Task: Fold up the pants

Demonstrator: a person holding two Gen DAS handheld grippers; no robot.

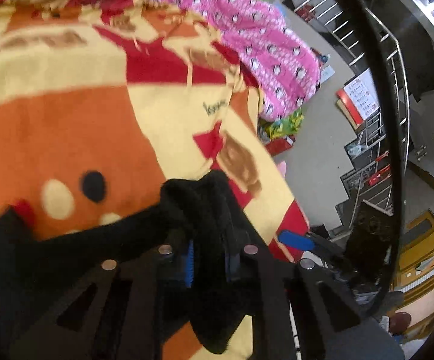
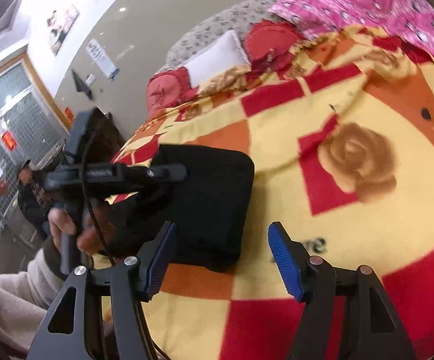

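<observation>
The black pants [image 2: 214,201] lie folded into a thick block on the bed's yellow, red and orange blanket [image 2: 336,234]. My left gripper [image 1: 209,258] is shut on the pants' black fabric [image 1: 205,207], which bunches up between the blue pads. In the right wrist view the left gripper [image 2: 169,172] reaches onto the pants' left edge. My right gripper [image 2: 219,258] is open and empty, just in front of the folded pants; its left pad [image 2: 160,261] is near their front corner.
A pink patterned quilt [image 1: 264,48] is heaped at the far side of the bed. Red cushions [image 2: 270,45] and a white pillow [image 2: 217,57] lie near the head. The bed edge drops to a grey floor [image 1: 312,138] with clutter and stairs.
</observation>
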